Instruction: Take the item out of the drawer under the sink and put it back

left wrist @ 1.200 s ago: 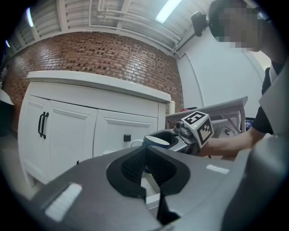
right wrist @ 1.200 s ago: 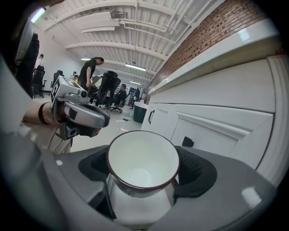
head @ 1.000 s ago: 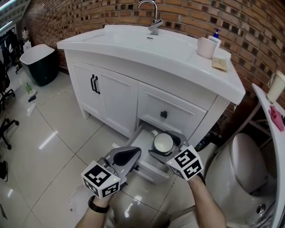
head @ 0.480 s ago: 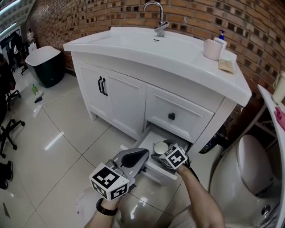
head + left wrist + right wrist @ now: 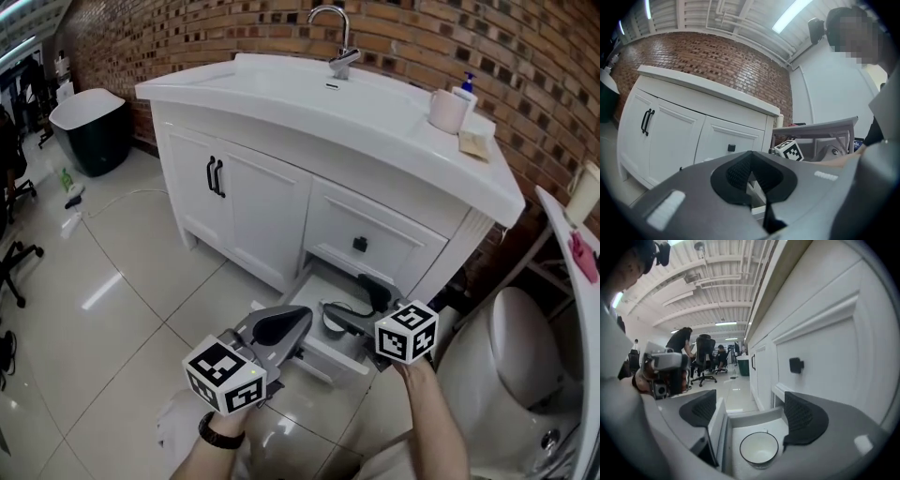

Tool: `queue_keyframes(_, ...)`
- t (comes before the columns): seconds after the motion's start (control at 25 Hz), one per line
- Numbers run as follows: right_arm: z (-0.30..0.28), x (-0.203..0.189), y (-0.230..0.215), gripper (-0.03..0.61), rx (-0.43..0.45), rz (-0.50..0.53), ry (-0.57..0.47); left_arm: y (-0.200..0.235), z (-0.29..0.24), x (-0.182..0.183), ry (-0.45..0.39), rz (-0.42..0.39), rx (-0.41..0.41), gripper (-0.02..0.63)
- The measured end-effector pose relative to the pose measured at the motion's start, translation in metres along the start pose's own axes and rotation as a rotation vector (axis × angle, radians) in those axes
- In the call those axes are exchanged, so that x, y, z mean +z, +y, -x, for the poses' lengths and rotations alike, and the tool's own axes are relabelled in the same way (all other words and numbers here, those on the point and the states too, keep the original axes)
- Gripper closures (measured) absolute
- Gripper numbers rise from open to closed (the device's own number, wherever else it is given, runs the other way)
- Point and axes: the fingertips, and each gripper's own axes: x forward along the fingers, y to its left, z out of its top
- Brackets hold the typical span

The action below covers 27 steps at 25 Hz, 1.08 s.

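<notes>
The bottom drawer (image 5: 281,302) under the sink stands pulled out. A white bowl (image 5: 759,448) with a dark rim sits upright on the drawer floor (image 5: 780,427). My right gripper (image 5: 752,412) hovers just above it with its jaws opening wide; the bowl lies below and between the pads, untouched. In the head view the right gripper (image 5: 350,302) reaches into the drawer and hides most of the bowl. My left gripper (image 5: 281,326) hangs in front of the drawer's front panel, shut on nothing. In the left gripper view its pads (image 5: 740,171) meet.
The white vanity top (image 5: 281,94) carries a faucet (image 5: 337,42), a cup (image 5: 448,111) and a soap bottle (image 5: 466,86). The upper drawer's black knob (image 5: 359,244) is above the open drawer. A toilet (image 5: 520,356) stands right, a bin (image 5: 89,122) far left.
The right gripper lowered the bowl into the drawer, then spread its jaws off it and drew back slightly. The left gripper stayed shut in front of the drawer.
</notes>
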Motion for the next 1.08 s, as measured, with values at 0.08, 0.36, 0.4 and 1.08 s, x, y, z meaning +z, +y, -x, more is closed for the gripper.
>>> queue_keyframes(0.08,0.024,0.014,0.002,0.205,-0.031,-0.009,-0.057,0.000,0.000,0.000,-0.010,0.017,-0.012,0.600)
queue_keyframes(0.36,0.099,0.065,0.042,0.463,-0.021,0.023,-0.262,-0.003,0.003,0.000,-0.004,0.019,-0.028,0.600)
queue_keyframes(0.4,0.108,0.067,0.046,0.493,-0.030,0.028,-0.277,-0.004,0.002,-0.001,-0.004,0.018,-0.036,0.600)
queue_keyframes(1.08,0.133,0.065,0.063,0.578,0.000,0.027,-0.269,-0.025,-0.016,-0.021,0.074,-0.044,-0.074,0.600)
